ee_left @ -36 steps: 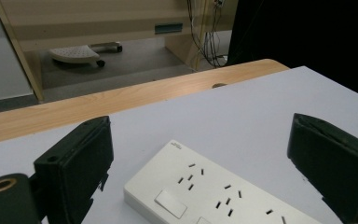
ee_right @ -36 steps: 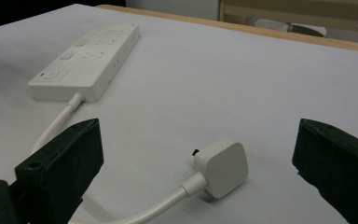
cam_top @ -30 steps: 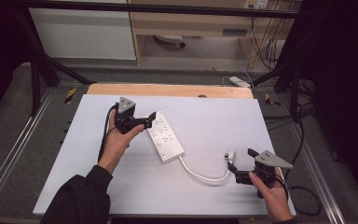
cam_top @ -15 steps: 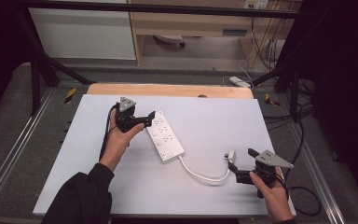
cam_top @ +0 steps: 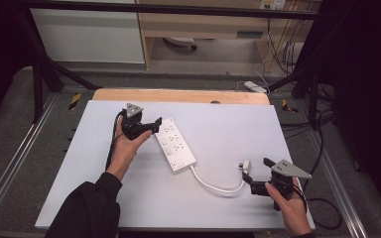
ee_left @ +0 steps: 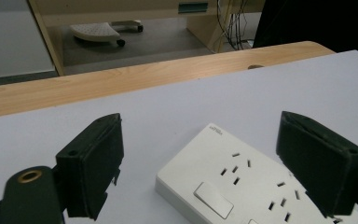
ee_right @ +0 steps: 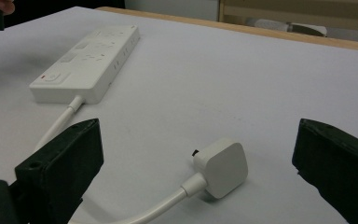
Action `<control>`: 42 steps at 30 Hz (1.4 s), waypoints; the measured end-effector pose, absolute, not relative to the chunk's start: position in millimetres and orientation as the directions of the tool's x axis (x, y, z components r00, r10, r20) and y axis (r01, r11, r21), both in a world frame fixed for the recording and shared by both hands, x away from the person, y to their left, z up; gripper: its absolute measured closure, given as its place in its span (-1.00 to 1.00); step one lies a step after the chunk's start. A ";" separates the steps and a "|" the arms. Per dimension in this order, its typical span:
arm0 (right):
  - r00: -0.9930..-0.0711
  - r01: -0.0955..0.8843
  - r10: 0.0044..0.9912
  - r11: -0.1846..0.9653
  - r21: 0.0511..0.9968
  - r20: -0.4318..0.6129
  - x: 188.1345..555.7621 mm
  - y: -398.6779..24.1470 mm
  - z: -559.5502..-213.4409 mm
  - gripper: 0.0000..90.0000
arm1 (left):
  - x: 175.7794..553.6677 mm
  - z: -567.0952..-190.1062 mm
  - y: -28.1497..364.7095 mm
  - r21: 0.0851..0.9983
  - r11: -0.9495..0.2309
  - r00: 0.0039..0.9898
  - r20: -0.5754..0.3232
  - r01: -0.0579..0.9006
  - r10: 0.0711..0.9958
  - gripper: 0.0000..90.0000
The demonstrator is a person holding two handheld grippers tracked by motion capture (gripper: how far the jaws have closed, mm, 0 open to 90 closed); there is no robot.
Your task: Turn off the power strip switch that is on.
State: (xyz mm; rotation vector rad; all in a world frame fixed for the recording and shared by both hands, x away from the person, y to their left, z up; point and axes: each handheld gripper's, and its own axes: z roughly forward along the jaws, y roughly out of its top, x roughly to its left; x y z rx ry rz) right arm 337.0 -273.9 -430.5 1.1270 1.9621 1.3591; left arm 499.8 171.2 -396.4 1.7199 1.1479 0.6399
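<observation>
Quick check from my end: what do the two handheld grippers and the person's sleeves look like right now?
Both are black, each with two blocky black jaws. The left gripper and the right gripper each carry a grey three-cornered plate on top. A black cable trails from the left one, and another runs off the right one. The left arm wears a black sleeve. A brass-coloured ring sits at the jaw base in the gripper views.

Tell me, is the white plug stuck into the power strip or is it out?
Out. The plug lies loose on the white table, apart from the power strip, joined only by its cord. It sits between the right gripper's open jaws.
</observation>
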 end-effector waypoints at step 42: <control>-0.542 0.356 0.838 0.156 0.921 0.068 337.0 -274.5 -431.0 -0.95 | 513.5 -423.5 166.4 0.865 -0.173 0.483 -0.089 0.471 0.871 0.88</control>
